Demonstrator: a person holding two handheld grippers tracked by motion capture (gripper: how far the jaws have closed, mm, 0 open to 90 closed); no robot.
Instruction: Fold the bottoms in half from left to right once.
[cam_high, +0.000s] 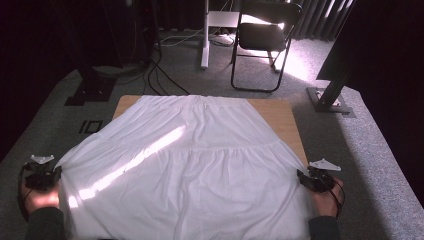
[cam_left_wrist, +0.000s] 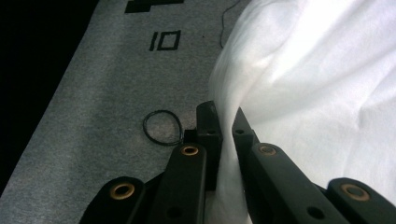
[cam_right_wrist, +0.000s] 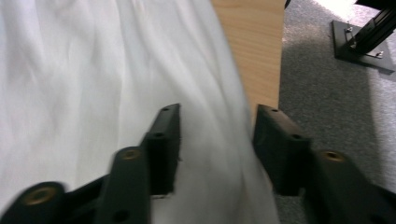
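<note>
Left gripper (cam_left_wrist: 223, 133) pinches wide white gathered cotton skirt (cam_high: 190, 165) edge to tension it; right gripper (cam_right_wrist: 215, 140) jaws apart around opposite edge, unclamped.

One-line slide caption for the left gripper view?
Left gripper shut on a bunched edge of the white skirt, above grey carpet with a black loop.

One white skirt (cam_high: 185, 165) spread over one wooden table (cam_high: 280, 117); two grippers, left (cam_high: 42, 176) and right (cam_high: 312, 179); one folding chair (cam_high: 265, 35); one black ring (cam_left_wrist: 162, 127).
</note>
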